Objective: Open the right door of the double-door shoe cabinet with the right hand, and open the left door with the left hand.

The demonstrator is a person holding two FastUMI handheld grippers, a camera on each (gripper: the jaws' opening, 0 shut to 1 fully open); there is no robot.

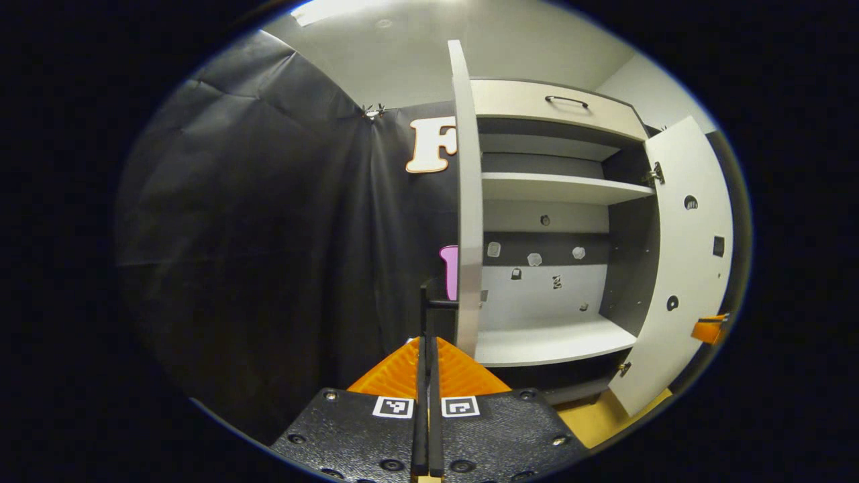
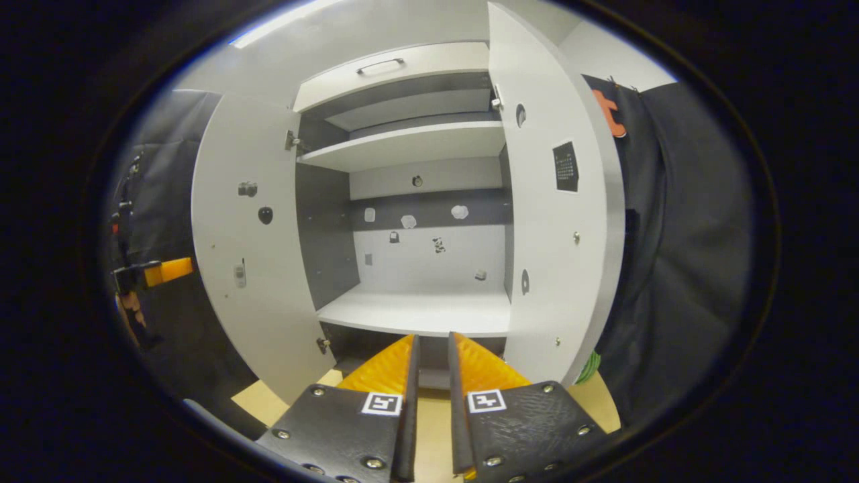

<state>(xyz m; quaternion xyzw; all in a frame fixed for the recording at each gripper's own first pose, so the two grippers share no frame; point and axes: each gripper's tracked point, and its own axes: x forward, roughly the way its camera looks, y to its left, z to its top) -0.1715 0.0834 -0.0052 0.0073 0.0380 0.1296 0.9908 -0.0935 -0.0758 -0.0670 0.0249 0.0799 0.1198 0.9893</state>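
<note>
Right gripper view: smooth flat-panelled shoe cabinet (image 2: 416, 201)

recording booth | black cloth wall (image 1: 268, 221) | lone shoe cabinet (image 2: 416, 201)

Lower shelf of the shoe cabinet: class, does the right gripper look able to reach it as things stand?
Probably yes. The left door and right door both stand swung wide, and the right gripper points straight at the lower shelf, with nothing seen between them.

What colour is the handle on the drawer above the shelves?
Dark, black or near it, against the pale drawer front. The handle shows best in the left gripper view.
</note>
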